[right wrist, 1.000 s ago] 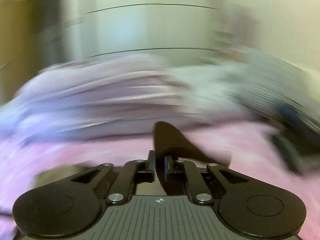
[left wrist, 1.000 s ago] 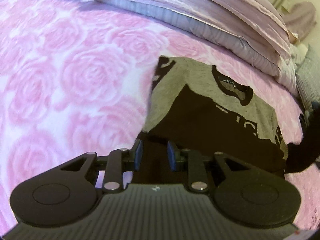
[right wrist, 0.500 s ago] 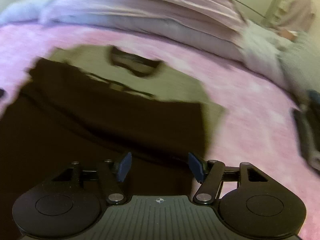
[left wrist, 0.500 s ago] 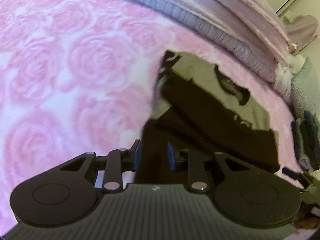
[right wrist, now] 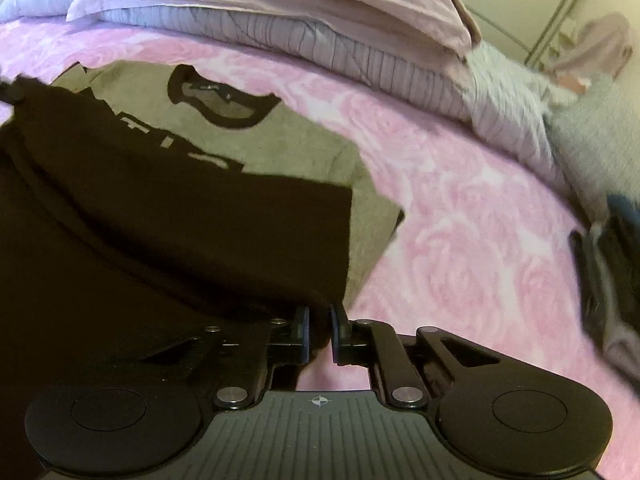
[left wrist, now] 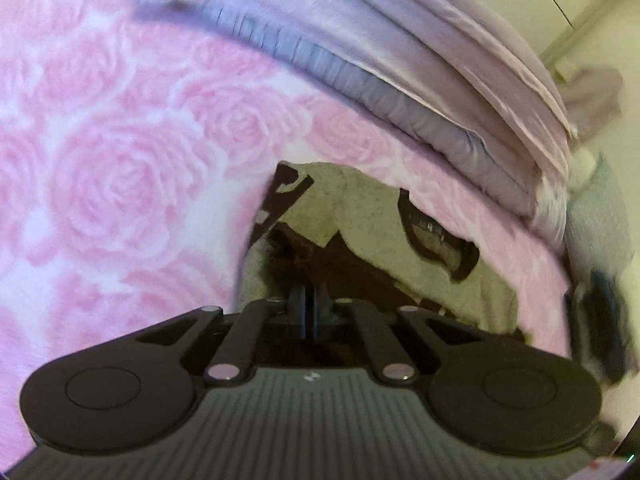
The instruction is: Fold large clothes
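a: judging from how the cloth lies, the fold looks about halfway done. the grey-and-black shirt (right wrist: 280, 148) is spread on the pink rose bedspread (right wrist: 460, 240), its collar (right wrist: 224, 100) at the far end from the jaws, and a black layer already lies doubled over the lower chest, so only the grey shoulders and some lettering show beyond it.

b: and the two tools?

a: the left gripper (left wrist: 308, 316) has its jaws pressed together, with dark fabric bunched just ahead of them. it appears to be pinching the shirt's near-left edge, though the cloth between the pads is too dark to make out clearly. the right gripper (right wrist: 319, 334) has its jaws narrow, with a slim gap, and the corner of the black fold runs down into that gap, so it seems to be closing on or lightly holding that corner.

b: what is left, then?

a: probably carrying both near corners forward toward the collar, then smoothing and perhaps one more fold across. beyond the shirt lie stacked lilac quilts (right wrist: 320, 40), and off to the right of the jaws sits a dark bundle (right wrist: 612, 272), well apart from the work.
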Demonstrator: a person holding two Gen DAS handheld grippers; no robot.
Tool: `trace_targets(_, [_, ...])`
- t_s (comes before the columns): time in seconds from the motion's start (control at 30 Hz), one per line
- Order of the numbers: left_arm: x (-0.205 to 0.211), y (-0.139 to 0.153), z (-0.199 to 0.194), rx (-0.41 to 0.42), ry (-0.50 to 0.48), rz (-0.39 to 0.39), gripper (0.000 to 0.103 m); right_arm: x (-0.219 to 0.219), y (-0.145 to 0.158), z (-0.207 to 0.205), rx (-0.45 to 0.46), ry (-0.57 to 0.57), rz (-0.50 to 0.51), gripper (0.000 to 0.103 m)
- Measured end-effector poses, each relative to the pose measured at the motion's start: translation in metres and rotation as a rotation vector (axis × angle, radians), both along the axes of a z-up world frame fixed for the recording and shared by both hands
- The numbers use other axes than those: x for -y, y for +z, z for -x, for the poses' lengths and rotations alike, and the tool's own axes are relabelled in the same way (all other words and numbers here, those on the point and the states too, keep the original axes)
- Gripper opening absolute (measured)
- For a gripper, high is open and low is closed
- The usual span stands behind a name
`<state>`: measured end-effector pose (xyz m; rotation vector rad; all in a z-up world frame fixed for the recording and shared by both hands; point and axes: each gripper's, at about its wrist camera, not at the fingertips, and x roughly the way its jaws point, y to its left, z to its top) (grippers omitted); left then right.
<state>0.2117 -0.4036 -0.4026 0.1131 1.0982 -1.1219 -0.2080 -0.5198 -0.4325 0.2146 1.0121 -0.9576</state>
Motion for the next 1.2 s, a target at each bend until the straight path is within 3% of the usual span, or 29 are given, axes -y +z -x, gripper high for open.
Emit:
trace_targets(0.1, [-0.015, -0.021, 0.007, 0.075, -0.025, -0.123, 0.004, -0.003, -0.006, 0.001, -0.007, -0.01, -0.034, 0.011])
trace_targets(0.23, [-0.013, -0.012, 0.013, 0.136, -0.057, -0.108, 0.012, -0.002, 0.002, 0.005, 0.013, -0.064, -0.097, 0.032])
trace_targets(0.3, [-0.018, -0.002, 0.015, 0.158, -0.035, -0.101, 0.02, -0.009, 0.012, 0.016, 0.07, -0.108, -0.133, 0.034])
trace_targets(0.37, [-0.03, 0.005, 0.016, 0.164, -0.053, -0.101, 0.02, -0.025, 0.022, 0.036, 0.149, -0.167, -0.222, 0.034])
trace_targets(0.43, [-0.054, 0.007, 0.018, 0.122, -0.08, -0.11, 0.02, -0.045, 0.025, 0.06, 0.229, -0.239, -0.321, 0.034])
trace_targets(0.57, [-0.121, -0.003, 0.018, -0.037, -0.105, -0.174, 0.02, -0.102, 0.018, 0.119, 0.384, -0.445, -0.515, 0.035])
trace_targets(0.77, [-0.227, -0.018, 0.022, -0.33, -0.076, -0.254, 0.022, -0.181, 0.014, 0.178, 0.624, -0.698, -0.66, 0.035])
trace_targets(0.9, [-0.26, -0.022, 0.045, -0.435, -0.132, -0.238, 0.033, -0.196, 0.01, 0.185, 0.685, -0.693, -0.672, 0.041])
trace_targets(1.03, [-0.269, -0.034, 0.066, -0.45, -0.133, -0.174, 0.041, -0.199, -0.001, 0.189, 0.748, -0.605, -0.665, 0.053])
trace_targets(1.2, [-0.268, -0.049, 0.076, -0.47, -0.087, -0.074, 0.044, -0.204, -0.01, 0.193, 0.837, -0.481, -0.667, 0.053])
